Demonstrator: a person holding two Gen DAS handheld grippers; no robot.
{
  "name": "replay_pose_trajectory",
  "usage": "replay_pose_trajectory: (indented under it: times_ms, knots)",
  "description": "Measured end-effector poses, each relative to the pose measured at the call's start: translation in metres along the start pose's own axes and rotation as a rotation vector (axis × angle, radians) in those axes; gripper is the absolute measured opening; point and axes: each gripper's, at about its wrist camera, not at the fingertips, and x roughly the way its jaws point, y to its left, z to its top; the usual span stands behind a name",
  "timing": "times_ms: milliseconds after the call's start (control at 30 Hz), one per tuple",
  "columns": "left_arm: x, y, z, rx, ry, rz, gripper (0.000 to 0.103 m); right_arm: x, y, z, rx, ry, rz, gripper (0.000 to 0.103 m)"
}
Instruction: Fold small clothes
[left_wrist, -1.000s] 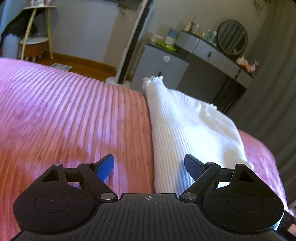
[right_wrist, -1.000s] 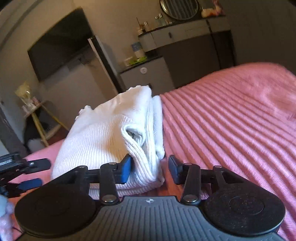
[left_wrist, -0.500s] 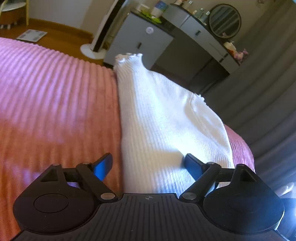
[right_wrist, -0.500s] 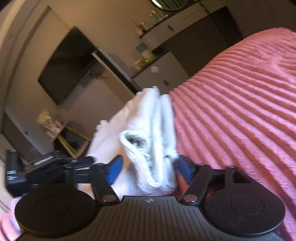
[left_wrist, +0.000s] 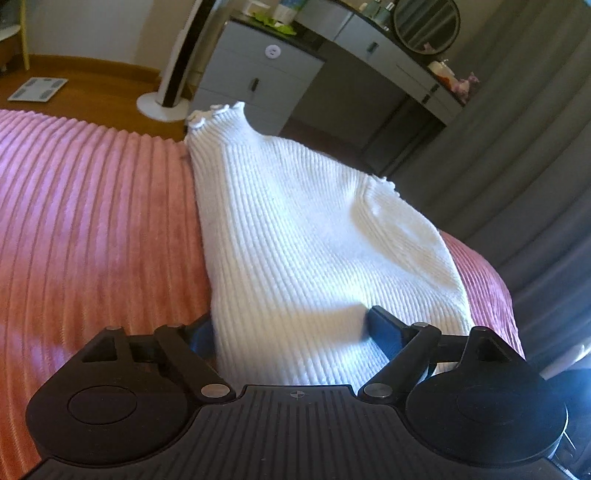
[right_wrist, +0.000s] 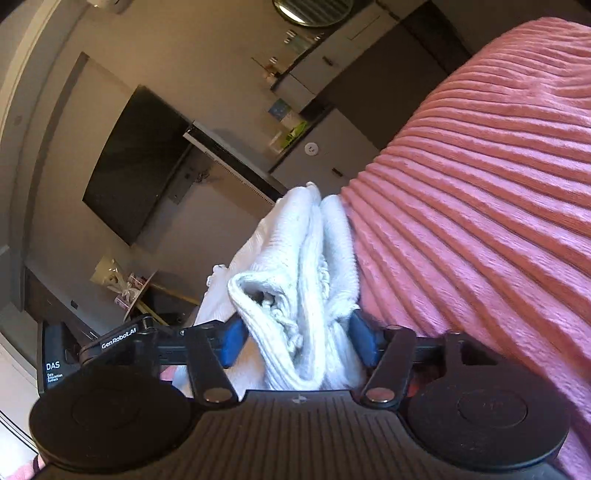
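- The white knit (left_wrist: 303, 236) lies folded on the pink bed (left_wrist: 92, 221), near its far edge.
- The left tool (left_wrist: 291, 332) straddles the knit's near end, fingers wide apart; the left one is half hidden under the cloth.
- The right tool (right_wrist: 295, 339) has its blue pads (right_wrist: 364, 341) against both sides of the bunched folds (whether it truly pinches them, I cannot tell).

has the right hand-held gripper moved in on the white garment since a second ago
Yes. The right hand-held gripper has moved forward: the folded white garment, which lies on the pink bedspread, was ahead of its fingertips and now sits between them.
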Motion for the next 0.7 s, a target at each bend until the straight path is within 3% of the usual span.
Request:
replay_pose_trajectory:
  times_ms: [133,200,267,333,433,700]
  knots:
    - [0.001,0.001,0.002,-0.001,0.005,-0.002,0.089,0.014,0.002,0.0,-0.023,-0.004,0.0,0.07]
    - [0.001,0.002,0.003,-0.001,0.003,-0.004,0.085,0.014,-0.001,-0.001,-0.026,-0.007,-0.011,0.054]
    - [0.0,0.003,0.004,-0.018,-0.005,-0.005,0.078,0.012,-0.005,0.0,0.005,-0.004,0.005,0.049]
    - [-0.004,0.0,0.005,-0.02,-0.014,-0.001,0.061,0.012,-0.006,0.001,0.02,-0.001,0.015,0.046]
    - [-0.016,-0.006,0.009,0.001,-0.032,0.009,0.045,0.009,0.001,0.0,0.034,0.0,0.04,0.043]
    - [-0.094,-0.015,0.008,0.122,-0.127,0.039,0.041,0.0,0.048,-0.017,-0.031,0.085,0.163,0.042]
